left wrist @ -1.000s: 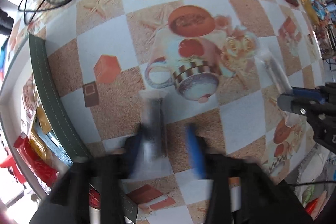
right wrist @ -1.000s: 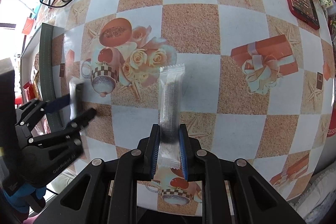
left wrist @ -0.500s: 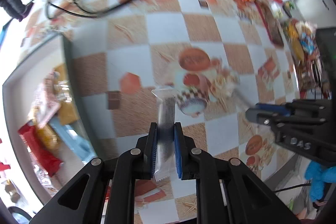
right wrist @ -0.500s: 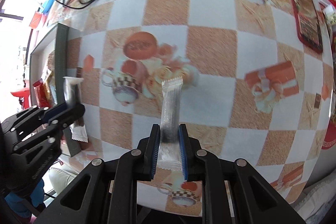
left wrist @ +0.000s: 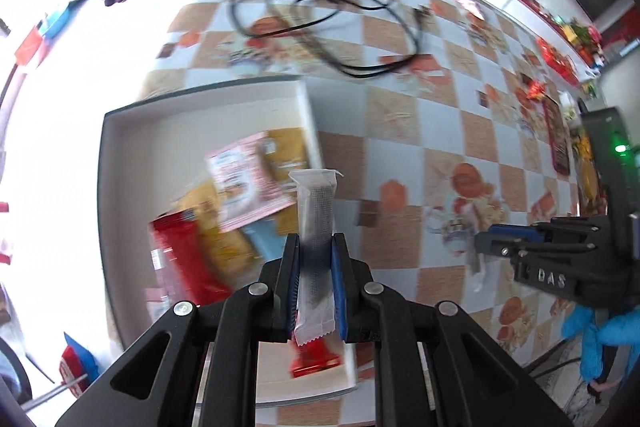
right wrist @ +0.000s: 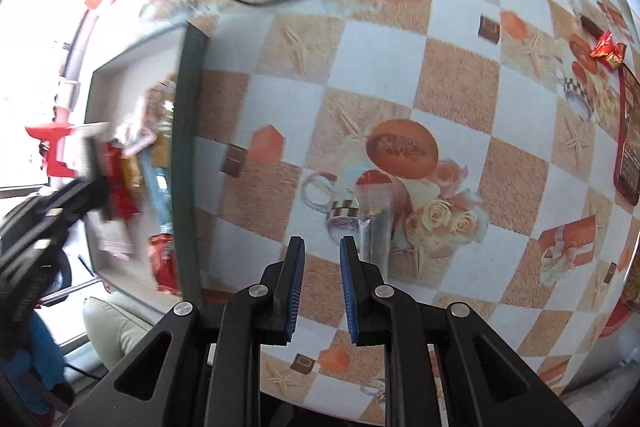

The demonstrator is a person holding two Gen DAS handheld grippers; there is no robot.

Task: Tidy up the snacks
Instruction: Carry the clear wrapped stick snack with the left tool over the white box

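While the left gripper (left wrist: 315,259) clamps a clear snack stick (left wrist: 316,227) above the box (left wrist: 120,131), the right gripper (right wrist: 322,267) stands parted and empty. A blurred wrapper (right wrist: 378,227), perhaps another stick, lies just beside its right finger.

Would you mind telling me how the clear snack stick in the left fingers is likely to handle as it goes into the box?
The snack stick stands straight above the left gripper, so it is probably fairly stiff. It looks slim and probably light. Its glossy film may slip, so drop it low over the box.
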